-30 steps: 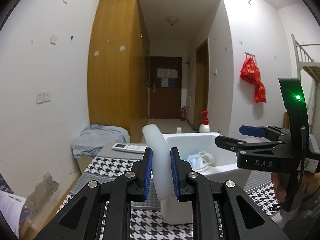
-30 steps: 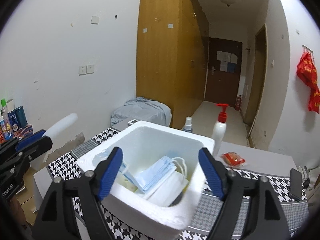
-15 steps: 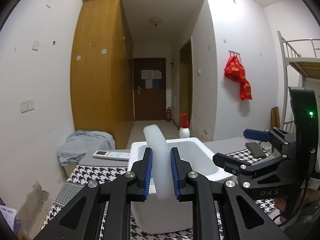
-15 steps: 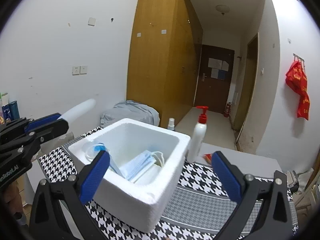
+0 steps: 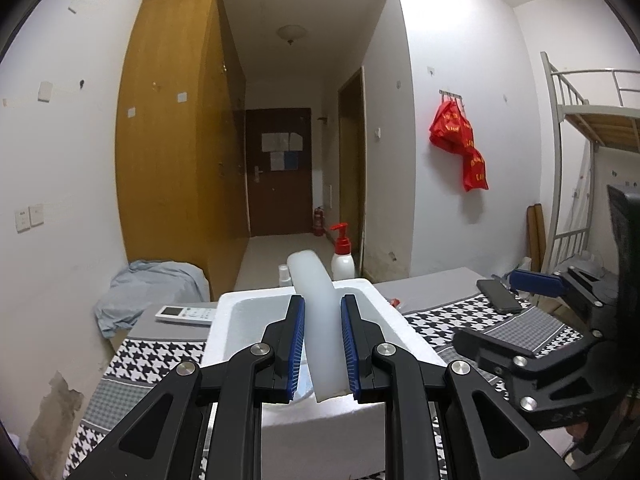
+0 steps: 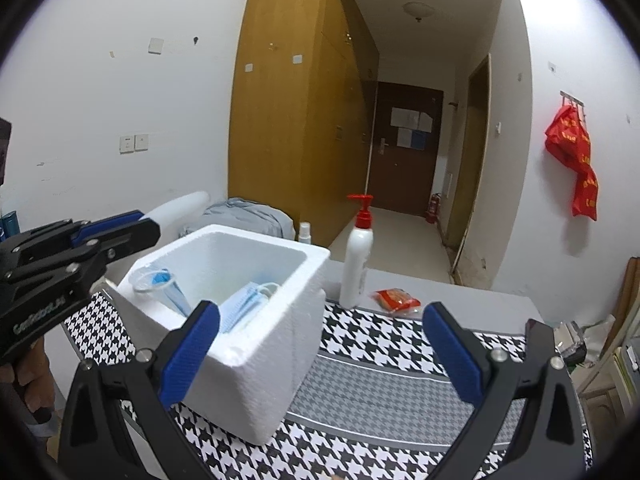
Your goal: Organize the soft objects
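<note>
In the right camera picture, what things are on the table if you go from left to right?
White foam box → small spray bottle → pump bottle with the red top → red snack packet → dark phone.

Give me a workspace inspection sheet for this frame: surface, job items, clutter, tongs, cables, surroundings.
Surface: houndstooth cloth over a grey table.
Job's things: white foam box open, with blue face masks inside; white foam piece held above the box.
Clutter: pump bottle, small spray bottle, red packet, remote control, phone.
Tongs: left tongs shut on the white foam piece; right tongs open, holding nothing, beside the box.
Cables: nothing seen.
Surroundings: wooden wardrobe, dark door, red bag on a wall hook, bunk bed frame, grey cloth heap.
</note>
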Tool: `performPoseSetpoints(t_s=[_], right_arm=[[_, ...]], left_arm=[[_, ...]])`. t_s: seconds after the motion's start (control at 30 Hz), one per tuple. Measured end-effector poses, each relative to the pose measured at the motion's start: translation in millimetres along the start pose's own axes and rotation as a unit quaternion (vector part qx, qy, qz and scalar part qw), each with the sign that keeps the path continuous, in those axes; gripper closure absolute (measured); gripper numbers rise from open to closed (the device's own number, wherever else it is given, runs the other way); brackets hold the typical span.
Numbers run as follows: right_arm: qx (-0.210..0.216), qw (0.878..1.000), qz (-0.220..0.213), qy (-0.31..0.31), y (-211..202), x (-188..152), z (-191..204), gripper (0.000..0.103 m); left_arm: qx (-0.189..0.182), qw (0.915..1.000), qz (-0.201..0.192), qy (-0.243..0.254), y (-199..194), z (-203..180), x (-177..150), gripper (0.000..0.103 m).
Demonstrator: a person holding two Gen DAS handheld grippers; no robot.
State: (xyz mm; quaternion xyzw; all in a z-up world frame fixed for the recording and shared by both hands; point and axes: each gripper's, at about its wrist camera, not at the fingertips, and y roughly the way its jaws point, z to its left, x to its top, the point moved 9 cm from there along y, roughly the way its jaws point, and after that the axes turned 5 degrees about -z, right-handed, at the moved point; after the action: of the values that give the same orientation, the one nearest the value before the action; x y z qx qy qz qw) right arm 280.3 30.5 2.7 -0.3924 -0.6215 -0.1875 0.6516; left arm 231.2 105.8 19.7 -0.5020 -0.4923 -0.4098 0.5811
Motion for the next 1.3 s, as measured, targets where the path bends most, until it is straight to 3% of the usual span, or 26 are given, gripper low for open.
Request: performPoseSetpoints(t_s=[0.2,0.37,0.43,0.5,0.6,0.7,1.3], right_arm=[[-0.015,1.000,0.007,0.008,-1.4,-8.3,-12.7,0.001],[-0.023,1.000,0.011,0.009,-3.2,-13.2,-20.4,0.001],[-0.028,0.999,0.012,0.008,-3.3,-14.1,-23.6,0.001],[-0.029,0.999,0.012,0.010,-3.7,-15.3,-26.2,0.001],[-0.032,0.999,0.013,0.012,-3.8,-16.6,-29.5,0.001],[-0.033,0.999,0.013,0.015,-3.5,-17.0,-31.8,0.001],[-0.028,0.999,0.000,0.019,-16.5,-8.5,-21.6,0.001]], left_arm=[[-0.004,0.9999,0.013,0.002,16.4,-2.4,-3.7,0.083],[0.008,0.9997,0.020,0.013,28.2,-3.2,-4.9,0.076],[0.011,0.9996,0.024,0.012,31.9,-3.8,-5.5,0.067],[0.014,0.9997,0.021,0.006,31.7,-3.5,-4.8,0.039],[0.016,0.9998,0.011,0.007,29.5,-5.2,-2.1,0.014],[0.019,0.9998,0.004,0.011,26.2,-7.6,-1.0,0.007],[0.036,0.9994,-0.002,-0.002,-2.5,1.1,7.2,0.003]])
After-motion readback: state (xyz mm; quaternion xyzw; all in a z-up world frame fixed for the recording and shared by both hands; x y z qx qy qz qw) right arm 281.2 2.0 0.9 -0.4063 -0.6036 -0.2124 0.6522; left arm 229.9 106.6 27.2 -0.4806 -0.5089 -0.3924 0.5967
